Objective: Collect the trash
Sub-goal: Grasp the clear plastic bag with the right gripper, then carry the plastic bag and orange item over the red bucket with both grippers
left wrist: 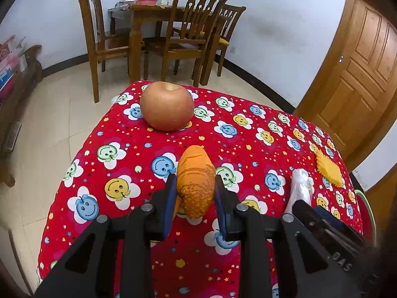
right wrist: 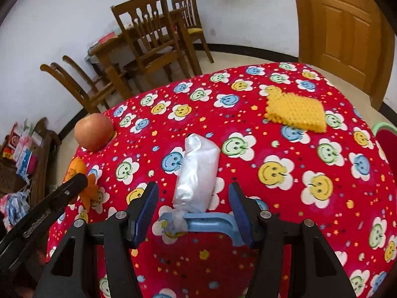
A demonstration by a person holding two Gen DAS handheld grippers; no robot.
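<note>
So the whole thing sits on a table draped in a red smiley-flower cloth (left wrist: pixel 153 149), with a wooden dining set (left wrist: pixel 158 32) back by the white wall and a wooden door (left wrist: pixel 359 74) off to the right. Biggest thing on the cloth is the apple (left wrist: pixel 166 105), near the far left edge, well apart from both claws. Then there's a yellow knitted mat (right wrist: pixel 296 110) toward the far right side, lying flat. The clear plastic wrapper (right wrist: pixel 196 173) lies lengthwise right in the gap of the right gripper (right wrist: pixel 193 207), whose jaws are spread wide with space on both sides, so it isn't touching it. The orange peel (left wrist: pixel 196 183) sits between the blue pads of the left gripper (left wrist: pixel 194 193); both pads look pressed right up against it, so that claw is narrowed onto the peel, which rests on the cloth near the front edge.
</note>
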